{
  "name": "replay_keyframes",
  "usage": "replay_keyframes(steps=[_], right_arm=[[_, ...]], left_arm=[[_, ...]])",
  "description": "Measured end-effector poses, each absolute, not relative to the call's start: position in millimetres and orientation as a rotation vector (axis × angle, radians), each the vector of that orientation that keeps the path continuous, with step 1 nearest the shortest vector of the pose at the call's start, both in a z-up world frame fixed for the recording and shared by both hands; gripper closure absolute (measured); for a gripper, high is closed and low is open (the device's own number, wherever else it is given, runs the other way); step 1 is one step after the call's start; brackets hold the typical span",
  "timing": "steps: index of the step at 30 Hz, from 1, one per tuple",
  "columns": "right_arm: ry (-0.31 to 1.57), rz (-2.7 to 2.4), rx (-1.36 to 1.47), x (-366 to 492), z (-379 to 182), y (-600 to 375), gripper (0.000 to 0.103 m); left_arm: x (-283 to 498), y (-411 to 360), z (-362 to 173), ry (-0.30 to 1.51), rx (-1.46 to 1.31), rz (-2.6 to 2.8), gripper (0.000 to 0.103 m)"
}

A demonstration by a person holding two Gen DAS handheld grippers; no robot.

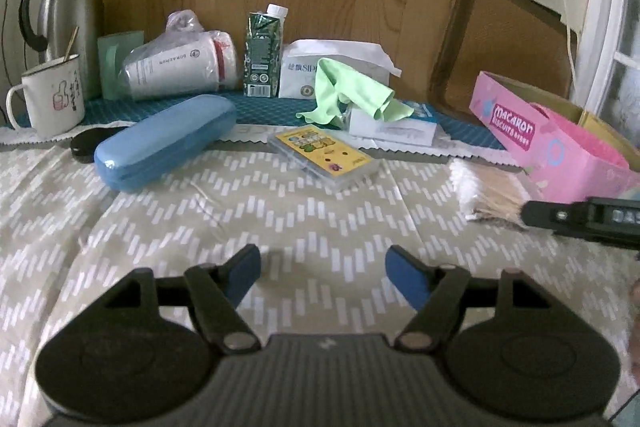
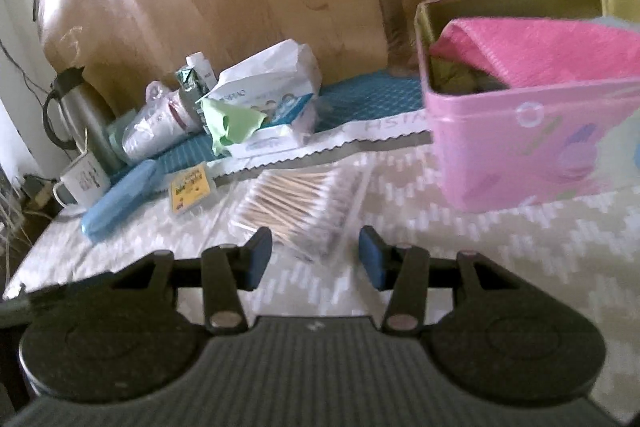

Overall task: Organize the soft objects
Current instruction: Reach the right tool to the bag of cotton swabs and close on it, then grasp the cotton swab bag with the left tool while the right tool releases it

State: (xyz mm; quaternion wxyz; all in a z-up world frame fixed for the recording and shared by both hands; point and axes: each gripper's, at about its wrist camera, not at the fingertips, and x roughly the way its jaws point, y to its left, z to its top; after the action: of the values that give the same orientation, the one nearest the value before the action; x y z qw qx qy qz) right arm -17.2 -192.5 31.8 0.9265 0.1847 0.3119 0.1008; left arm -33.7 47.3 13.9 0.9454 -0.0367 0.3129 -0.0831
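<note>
A light green cloth (image 1: 352,91) lies crumpled over a white tissue pack at the back of the table; the right wrist view shows the green cloth (image 2: 232,125) far to the left. The pink box (image 1: 560,143) stands open at the right. In the pink box (image 2: 532,131) lie a pink cloth (image 2: 540,47) and a dark green one. My left gripper (image 1: 323,269) hovers open over the patterned tablecloth, nothing between its fingers. My right gripper (image 2: 315,257) is open just short of a bag of cotton swabs (image 2: 296,207), not touching it. Its finger shows as a black bar (image 1: 580,221) in the left wrist view.
A blue glasses case (image 1: 164,143), a yellow card box (image 1: 324,157), a mug (image 1: 48,95), a steel jug (image 1: 68,15), a wrapped cup (image 1: 180,67), a green carton (image 1: 262,55) and a white bag (image 1: 340,67) crowd the back. Cardboard stands behind.
</note>
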Motion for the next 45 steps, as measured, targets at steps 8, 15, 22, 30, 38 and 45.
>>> replay_keyframes(steps=[8, 15, 22, 30, 38, 45], right_arm=[[0.668, 0.343, 0.305, -29, 34, -149, 0.076], [0.648, 0.458, 0.221, -68, 30, -125, 0.068], [0.647, 0.451, 0.426, -70, 22, -159, 0.067], [0.644, 0.449, 0.443, -73, 23, -159, 0.067], [0.647, 0.459, 0.451, -71, 22, -161, 0.067], [0.65, 0.473, 0.449, -69, 22, -162, 0.067]], left_arm=[[-34, 57, 13, 0.625, -0.159, -0.185, 0.032], [-35, 75, 12, 0.609, -0.267, -0.174, 0.031], [-35, 78, 12, 0.605, -0.294, -0.182, 0.031], [-36, 87, 10, 0.596, -0.367, -0.216, 0.023], [-38, 73, 12, 0.61, -0.312, -0.285, 0.022], [-43, 43, 11, 0.641, -0.282, -0.395, 0.042]])
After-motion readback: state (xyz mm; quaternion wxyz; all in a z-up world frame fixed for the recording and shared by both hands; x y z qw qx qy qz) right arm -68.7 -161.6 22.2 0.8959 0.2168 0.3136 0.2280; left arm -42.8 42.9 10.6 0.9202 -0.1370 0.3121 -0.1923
